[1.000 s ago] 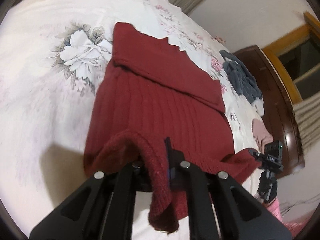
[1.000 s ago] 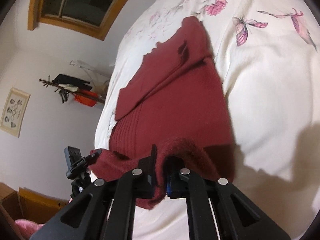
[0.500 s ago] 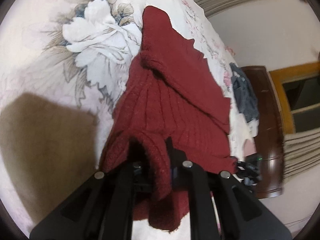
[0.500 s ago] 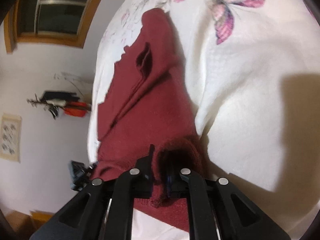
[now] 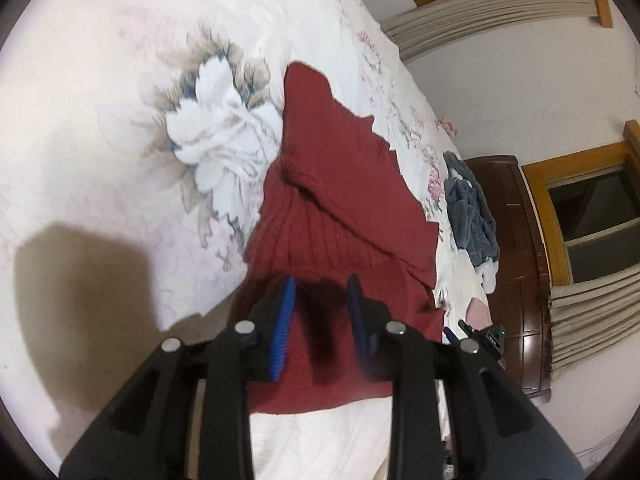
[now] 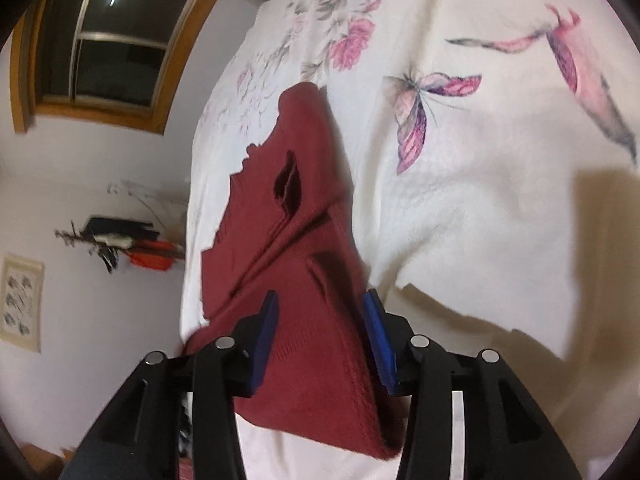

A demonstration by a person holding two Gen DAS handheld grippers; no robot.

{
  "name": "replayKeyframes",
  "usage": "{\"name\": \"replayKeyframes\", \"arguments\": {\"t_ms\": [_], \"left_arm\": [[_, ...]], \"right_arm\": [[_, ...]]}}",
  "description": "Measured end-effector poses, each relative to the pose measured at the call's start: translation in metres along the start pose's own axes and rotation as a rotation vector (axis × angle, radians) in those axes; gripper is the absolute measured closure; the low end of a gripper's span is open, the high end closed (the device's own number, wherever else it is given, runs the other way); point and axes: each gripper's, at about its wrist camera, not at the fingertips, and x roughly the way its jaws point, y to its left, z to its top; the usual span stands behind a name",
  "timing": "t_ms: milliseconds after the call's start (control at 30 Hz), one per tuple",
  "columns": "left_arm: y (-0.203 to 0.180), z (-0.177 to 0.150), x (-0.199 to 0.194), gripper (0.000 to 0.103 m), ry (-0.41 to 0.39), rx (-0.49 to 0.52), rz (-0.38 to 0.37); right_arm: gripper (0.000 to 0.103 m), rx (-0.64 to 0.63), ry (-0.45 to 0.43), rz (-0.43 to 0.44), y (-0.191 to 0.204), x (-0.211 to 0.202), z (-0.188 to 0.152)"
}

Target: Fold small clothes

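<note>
Both tongs, left [image 5: 320, 296] and right [image 6: 320, 312], gape over the red sweater's [image 5: 344, 200] near edge.

I see a dark red ribbed sweater [image 5: 340, 208] on my cream bedspread [image 6: 480, 200] printed with pink butterflies and flowers. My black grippers' pads [image 5: 284, 316] are blue.

Under me spreads a white bedspread [image 5: 100, 128] printed with a big pale flower [image 5: 218, 140] and pink butterflies [image 6: 420, 108]. A grey garment [image 5: 472, 212] is heaped near its far edge, beside a dark wooden cabinet [image 5: 520, 248]. Curtains [image 5: 592, 320] flank a window [image 6: 116, 44]; what may be a coat rack [image 6: 116, 244] hangs blurred.
</note>
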Motion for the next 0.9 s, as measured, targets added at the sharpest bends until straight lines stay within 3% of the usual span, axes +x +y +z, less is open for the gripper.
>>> {"name": "replayKeyframes", "arguments": {"t_ms": [100, 333, 633, 700, 733, 767, 833, 900], "left_arm": [[-0.008, -0.002, -0.003, 0.069, -0.003, 0.070, 0.060], [-0.039, -0.003, 0.015, 0.054, 0.013, 0.353, 0.289], [-0.062, 0.015, 0.075, 0.047, 0.088, 0.521, 0.394], [-0.066, 0.018, 0.086, 0.051, 0.092, 0.549, 0.413], [-0.067, 0.019, 0.089, 0.059, 0.094, 0.557, 0.421], [-0.068, 0.019, 0.093, 0.078, 0.099, 0.565, 0.440], [-0.071, 0.020, 0.096, 0.097, 0.097, 0.562, 0.448], [-0.077, 0.014, 0.085, 0.098, 0.050, 0.561, 0.409]], "right_arm": [[0.057, -0.063, 0.009, -0.028, 0.007, -0.004, -0.004], [0.052, -0.173, 0.037, -0.081, 0.025, 0.000, -0.013], [0.049, -0.266, 0.080, -0.134, 0.043, 0.021, -0.019], [0.048, -0.279, 0.082, -0.141, 0.045, 0.023, -0.019], [0.048, -0.284, 0.084, -0.144, 0.045, 0.024, -0.018], [0.048, -0.288, 0.086, -0.148, 0.046, 0.025, -0.018], [0.048, -0.294, 0.087, -0.152, 0.046, 0.025, -0.017], [0.048, -0.302, 0.088, -0.155, 0.046, 0.025, -0.016]]}}
